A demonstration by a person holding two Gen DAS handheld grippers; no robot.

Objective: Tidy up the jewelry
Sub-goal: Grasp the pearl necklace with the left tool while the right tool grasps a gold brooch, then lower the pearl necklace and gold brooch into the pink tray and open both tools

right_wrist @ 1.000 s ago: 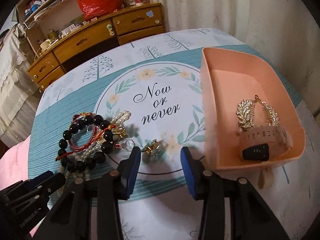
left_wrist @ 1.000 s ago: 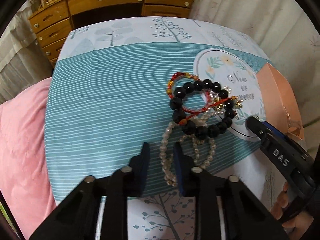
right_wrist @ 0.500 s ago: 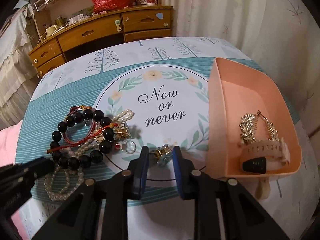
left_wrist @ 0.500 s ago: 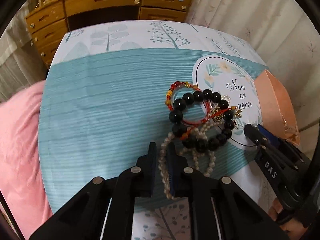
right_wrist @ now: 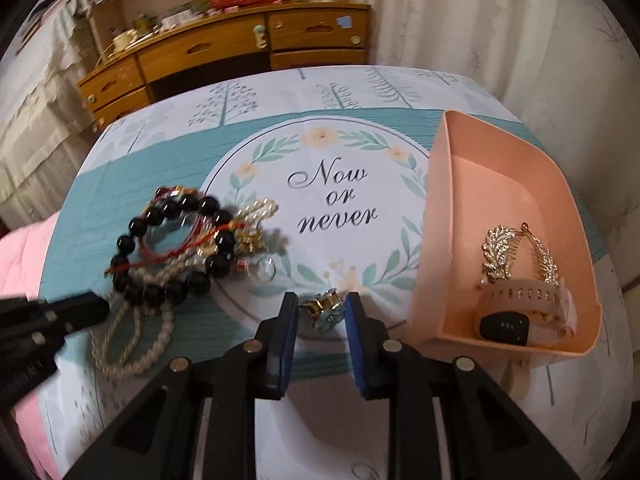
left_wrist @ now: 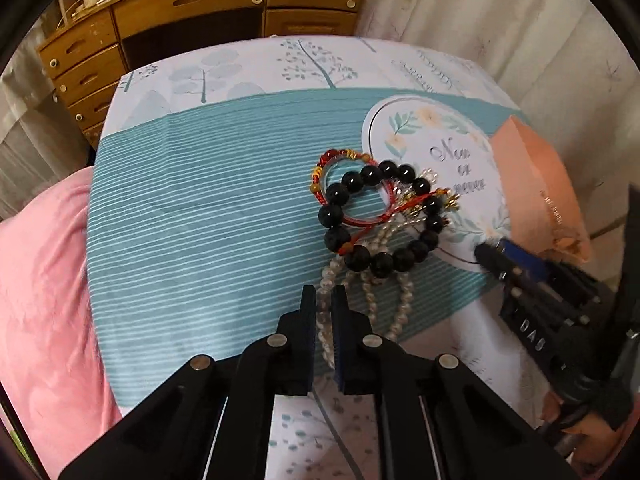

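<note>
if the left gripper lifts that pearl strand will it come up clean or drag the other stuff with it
Probably floppy: the pearl strand lies in loose loops, so it should dangle from the left gripper. It runs under the black bead bracelet and red cord bracelet, so it may drag them along.

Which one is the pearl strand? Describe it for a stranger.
Start at the round "Now or never" print on the cloth; the jewelry heap lies to its left. The pearl strand loops out of the heap's near edge, small and cream-white, unlike the big black bead bracelet over it.
</note>
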